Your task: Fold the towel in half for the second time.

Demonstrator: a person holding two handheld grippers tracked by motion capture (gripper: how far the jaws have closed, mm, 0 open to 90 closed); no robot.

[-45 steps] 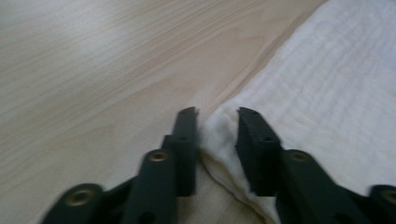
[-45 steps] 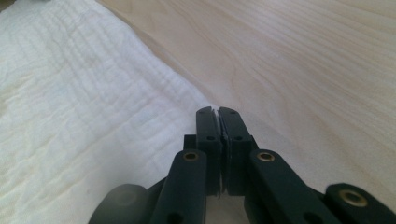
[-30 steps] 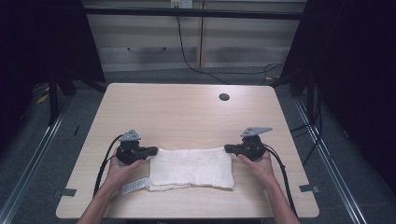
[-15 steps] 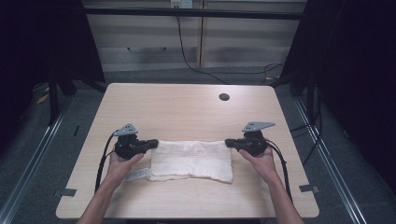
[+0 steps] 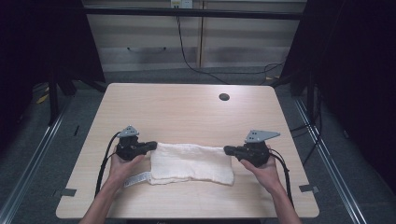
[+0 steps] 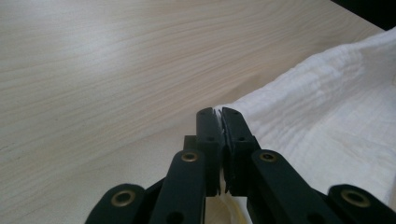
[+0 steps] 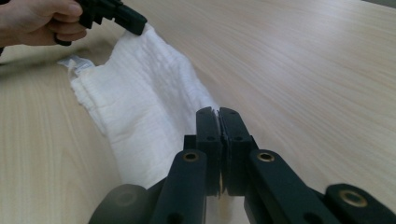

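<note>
A white folded towel (image 5: 191,162) lies on the near half of the wooden surface (image 5: 187,112). The left tool (image 5: 150,146) is clamped on its left far corner, and the right tool (image 5: 227,150) on its right far corner, with the far edge lifted between them.

Both forearms reach in side by side, each hand wrapped around its tool. The left tongs (image 5: 148,146) point inward toward the right tongs (image 5: 229,150), which point back at them; both pairs of jaws are pressed together, pinching fabric.
</note>
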